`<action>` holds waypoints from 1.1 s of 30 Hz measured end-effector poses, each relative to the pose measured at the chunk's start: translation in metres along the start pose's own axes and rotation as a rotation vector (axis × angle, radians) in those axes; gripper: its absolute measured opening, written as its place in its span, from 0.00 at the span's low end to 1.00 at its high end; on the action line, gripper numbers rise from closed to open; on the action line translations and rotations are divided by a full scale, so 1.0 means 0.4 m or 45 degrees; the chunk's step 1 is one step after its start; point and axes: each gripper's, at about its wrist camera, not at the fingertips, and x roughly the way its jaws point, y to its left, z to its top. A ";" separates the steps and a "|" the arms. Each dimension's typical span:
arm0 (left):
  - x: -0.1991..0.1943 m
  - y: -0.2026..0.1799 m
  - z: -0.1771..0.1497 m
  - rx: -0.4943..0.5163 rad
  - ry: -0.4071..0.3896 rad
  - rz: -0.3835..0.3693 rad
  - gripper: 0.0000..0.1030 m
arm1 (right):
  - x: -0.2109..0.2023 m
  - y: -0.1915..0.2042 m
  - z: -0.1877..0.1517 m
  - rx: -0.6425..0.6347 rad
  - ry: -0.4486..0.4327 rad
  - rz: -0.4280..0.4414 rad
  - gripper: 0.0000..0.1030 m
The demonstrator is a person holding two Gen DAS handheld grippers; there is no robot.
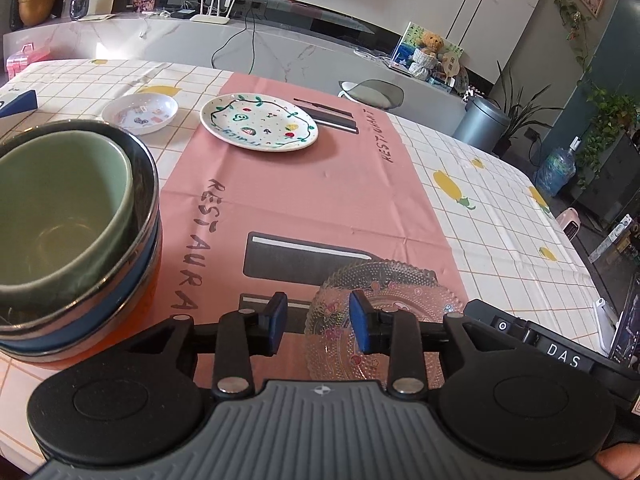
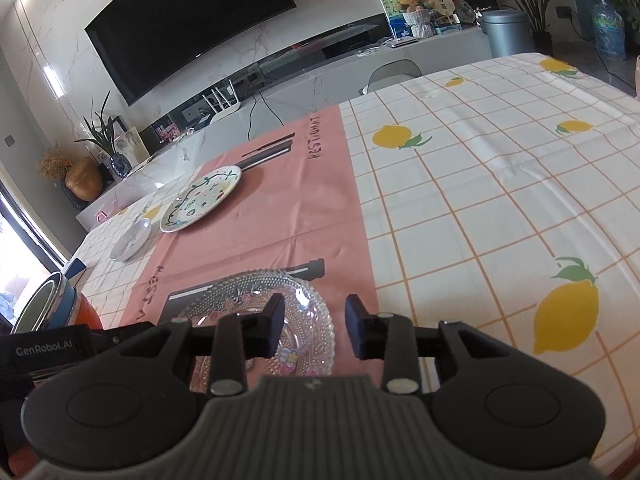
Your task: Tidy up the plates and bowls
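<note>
Both tongs stand part-open and empty over a clear glass plate (image 1: 384, 312) lying flat on the pink mat (image 1: 280, 200) at the desk's near edge: the left tongs (image 1: 318, 318) straddle its left rim, the right tongs (image 2: 314, 330) its right. A painted plate (image 1: 259, 127) and small white dish (image 1: 140, 113) sit farther back; stacked bowls (image 1: 72, 240) stand left.

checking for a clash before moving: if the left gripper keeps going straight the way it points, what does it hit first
Most likely the clear glass plate lying on the pink mat: the open left gripper points down at its near edge, nothing between its fingers. Depth is hard to judge here.
</note>
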 end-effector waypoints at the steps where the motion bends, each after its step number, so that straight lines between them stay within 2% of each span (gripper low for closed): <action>1: -0.005 -0.002 0.007 0.004 0.002 -0.002 0.40 | -0.006 0.006 0.005 -0.012 -0.009 0.004 0.38; 7: -0.028 -0.019 0.047 0.038 0.039 0.050 0.40 | -0.034 0.045 0.042 -0.054 -0.045 0.019 0.43; 12: -0.057 -0.019 0.096 0.044 0.018 0.017 0.42 | -0.052 0.083 0.092 -0.085 -0.084 0.025 0.46; 16: -0.069 -0.014 0.148 0.033 -0.003 0.021 0.44 | -0.053 0.118 0.139 -0.113 -0.108 0.038 0.53; 20: -0.071 0.013 0.215 -0.054 0.010 -0.045 0.45 | -0.042 0.149 0.198 -0.063 -0.105 0.113 0.55; 25: -0.065 0.033 0.296 -0.064 0.008 -0.044 0.50 | -0.015 0.192 0.259 -0.048 -0.105 0.156 0.65; 28: -0.050 0.041 0.336 -0.061 0.033 -0.033 0.56 | 0.009 0.215 0.288 -0.030 -0.082 0.197 0.68; 33: -0.013 0.061 0.385 -0.052 0.103 -0.057 0.73 | 0.061 0.249 0.320 -0.053 -0.045 0.193 0.69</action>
